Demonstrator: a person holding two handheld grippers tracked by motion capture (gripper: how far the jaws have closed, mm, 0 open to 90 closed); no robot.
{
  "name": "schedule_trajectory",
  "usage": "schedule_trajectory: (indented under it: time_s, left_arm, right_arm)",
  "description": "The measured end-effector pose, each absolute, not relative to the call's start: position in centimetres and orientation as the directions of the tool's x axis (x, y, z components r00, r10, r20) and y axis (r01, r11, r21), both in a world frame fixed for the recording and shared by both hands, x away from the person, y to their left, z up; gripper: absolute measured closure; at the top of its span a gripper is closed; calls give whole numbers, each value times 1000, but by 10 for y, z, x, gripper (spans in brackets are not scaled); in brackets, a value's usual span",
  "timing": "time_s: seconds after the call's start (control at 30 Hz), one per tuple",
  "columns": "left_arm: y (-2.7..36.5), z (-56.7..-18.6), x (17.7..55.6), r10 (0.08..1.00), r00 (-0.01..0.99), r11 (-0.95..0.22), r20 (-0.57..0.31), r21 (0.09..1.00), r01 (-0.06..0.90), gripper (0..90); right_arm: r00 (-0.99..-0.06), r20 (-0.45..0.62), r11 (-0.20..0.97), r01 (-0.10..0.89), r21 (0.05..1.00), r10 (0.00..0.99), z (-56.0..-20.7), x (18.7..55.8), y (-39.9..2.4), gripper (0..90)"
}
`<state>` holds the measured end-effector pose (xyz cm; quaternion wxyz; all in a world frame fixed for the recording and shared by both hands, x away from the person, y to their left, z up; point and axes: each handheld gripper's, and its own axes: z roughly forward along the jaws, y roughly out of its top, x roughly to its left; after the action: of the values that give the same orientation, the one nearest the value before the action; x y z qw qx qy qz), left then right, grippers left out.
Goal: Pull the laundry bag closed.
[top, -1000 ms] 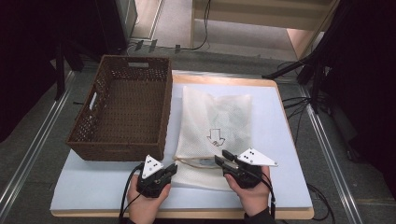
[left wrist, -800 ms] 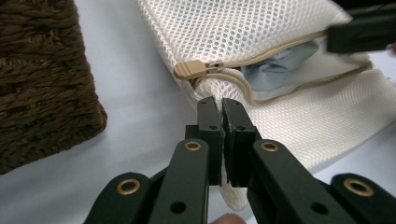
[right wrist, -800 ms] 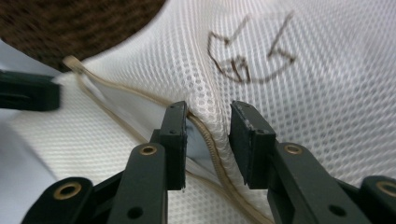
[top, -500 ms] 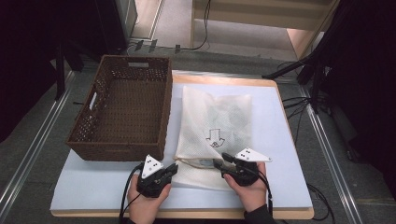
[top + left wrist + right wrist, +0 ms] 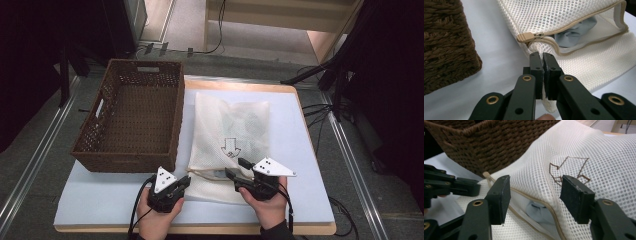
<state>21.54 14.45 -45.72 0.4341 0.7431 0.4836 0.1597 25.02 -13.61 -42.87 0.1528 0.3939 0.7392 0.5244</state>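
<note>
1. High view: mesh laundry bag (image 5: 231,137) lies mid-tabletop, its open end toward the near edge, right beside the wicker basket (image 5: 131,120).
2. Left gripper (image 5: 543,57) is clamped tight on the bag's mesh by the zipper pull (image 5: 525,37).
3. Right gripper (image 5: 535,192) jaws have just been opening, spread over the unzipped mouth, nothing pinched.

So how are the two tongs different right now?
The left tongs are squeezed shut on a corner of the white mesh bag, beside its tan zipper pull. The right tongs stand wide open over the bag's unzipped mouth, pinching nothing; they have just been opening. Both are black, each held in one hand, and both point at the bag's near end.
</note>
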Motion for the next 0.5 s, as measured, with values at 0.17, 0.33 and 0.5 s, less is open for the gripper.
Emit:
schedule_trajectory:
  time_s: [0.17,0.33,0.5]
  left_arm:
    - [144,-458,215,858,480,-155,-183,798,582,874]
    - [144,-456,214,857,480,-148,-188,802,578,874]
    - [142,-453,213,852,491,-153,-182,811,565,874]
  right_arm:
    - [-659,242,95,433,896,712,-429,254,-135,710]
    - [-623,233,125,476,871,747,-442,262,-129,878]
    - [-622,239,165,519,838,746,-456,267,-121,876]
